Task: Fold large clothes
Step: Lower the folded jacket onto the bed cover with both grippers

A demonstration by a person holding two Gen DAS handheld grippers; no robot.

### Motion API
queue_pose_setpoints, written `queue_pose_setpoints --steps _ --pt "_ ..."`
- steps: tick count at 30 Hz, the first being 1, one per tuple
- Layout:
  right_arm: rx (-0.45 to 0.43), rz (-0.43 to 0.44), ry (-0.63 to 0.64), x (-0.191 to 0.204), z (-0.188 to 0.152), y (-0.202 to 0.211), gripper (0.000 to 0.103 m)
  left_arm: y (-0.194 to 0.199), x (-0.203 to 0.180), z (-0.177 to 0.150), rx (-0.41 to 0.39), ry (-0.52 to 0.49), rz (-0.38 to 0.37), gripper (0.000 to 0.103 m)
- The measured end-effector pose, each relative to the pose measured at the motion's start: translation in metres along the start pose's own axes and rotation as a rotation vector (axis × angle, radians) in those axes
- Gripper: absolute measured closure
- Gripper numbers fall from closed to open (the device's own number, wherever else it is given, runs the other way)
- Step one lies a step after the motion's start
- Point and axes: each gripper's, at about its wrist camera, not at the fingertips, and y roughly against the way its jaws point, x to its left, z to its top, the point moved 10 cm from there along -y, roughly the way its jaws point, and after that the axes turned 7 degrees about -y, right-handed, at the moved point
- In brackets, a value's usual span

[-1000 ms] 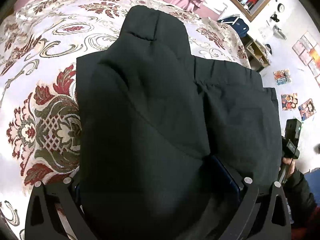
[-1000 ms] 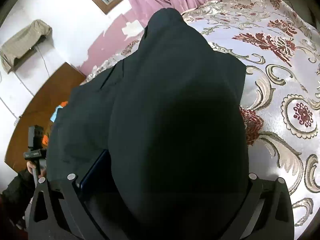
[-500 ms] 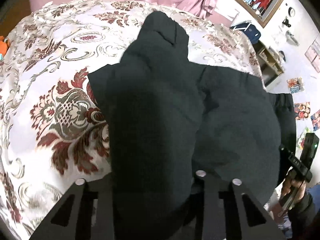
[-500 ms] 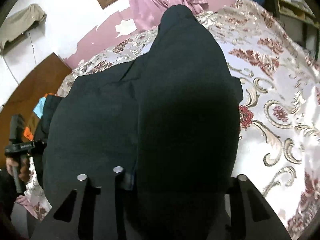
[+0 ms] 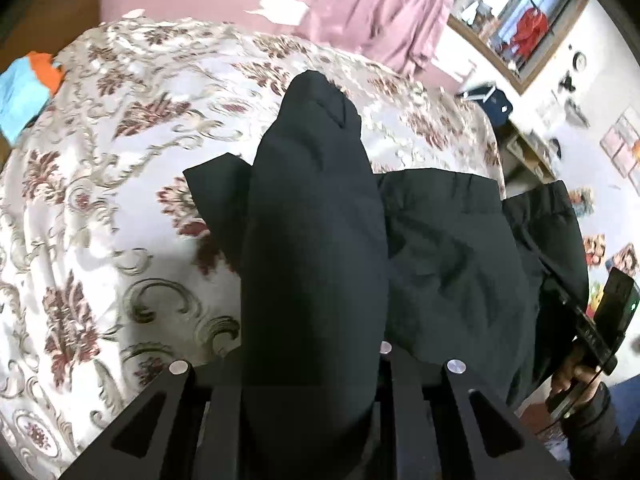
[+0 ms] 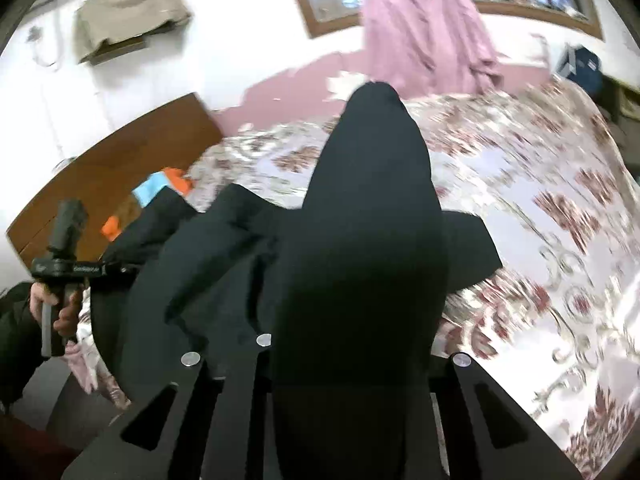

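Observation:
A large black padded jacket (image 5: pixel 448 264) lies on a bed with a floral cover (image 5: pixel 100 208). My left gripper (image 5: pixel 314 368) is shut on a thick fold of the jacket (image 5: pixel 316 216) that runs forward from its jaws. My right gripper (image 6: pixel 352 356) is shut on another thick fold of the same jacket (image 6: pixel 372 220). Both folds are lifted off the bed, and the rest of the jacket (image 6: pixel 192 280) hangs between them. The fingertips are hidden by cloth. The right gripper shows in the left wrist view (image 5: pixel 600 320), and the left gripper in the right wrist view (image 6: pixel 66 252).
A pink curtain (image 5: pixel 384 12) hangs at the far wall under a window (image 5: pixel 524 28). A wooden headboard (image 6: pixel 112 176) stands at the bed's end, with blue and orange cloth (image 6: pixel 164 188) beside it. A low shelf (image 5: pixel 528 156) stands beyond the bed.
Both grippers closed onto the jacket and lifted and pulled back. The jacket rose from lying flat into two raised folds, and more of the bed shows.

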Motion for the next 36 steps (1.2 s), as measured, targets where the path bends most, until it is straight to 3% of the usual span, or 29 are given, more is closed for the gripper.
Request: queue_pose_setpoints --steps 5,10,18,23,28,31,33,34,35,36 --pt "-0.039 0.065 0.036 0.035 0.019 -0.006 0.088 0.027 0.009 0.015 -0.053 -0.051 0.077 0.085" --pt "-0.089 0.075 0.079 0.065 0.039 -0.016 0.088 0.051 0.027 0.042 -0.133 -0.046 0.124 0.085" --pt "-0.127 0.056 0.163 0.094 0.064 -0.049 0.088 0.026 0.043 0.065 -0.185 -0.065 0.218 0.085" --pt "-0.071 -0.009 0.126 0.07 0.055 -0.088 0.087 -0.023 0.065 0.052 -0.111 -0.058 0.272 0.083" --pt "0.023 -0.127 0.029 0.029 0.027 -0.124 0.081 -0.033 0.082 0.042 -0.095 -0.038 0.293 0.078" --pt "0.029 -0.142 -0.058 0.013 0.02 -0.126 0.077 -0.031 0.082 0.041 -0.081 -0.038 0.302 0.072" --pt "0.025 -0.143 -0.096 0.012 0.022 -0.125 0.071 -0.033 0.084 0.04 -0.054 -0.033 0.327 0.061" --pt "0.028 -0.148 -0.112 0.012 0.022 -0.124 0.061 -0.033 0.086 0.039 -0.042 -0.026 0.341 0.055" --pt "0.029 -0.156 -0.117 0.013 0.022 -0.124 0.045 -0.033 0.09 0.037 -0.024 -0.013 0.366 0.04" --pt "0.022 -0.172 -0.115 0.012 0.023 -0.122 0.038 -0.032 0.095 0.034 -0.011 0.007 0.395 0.034"
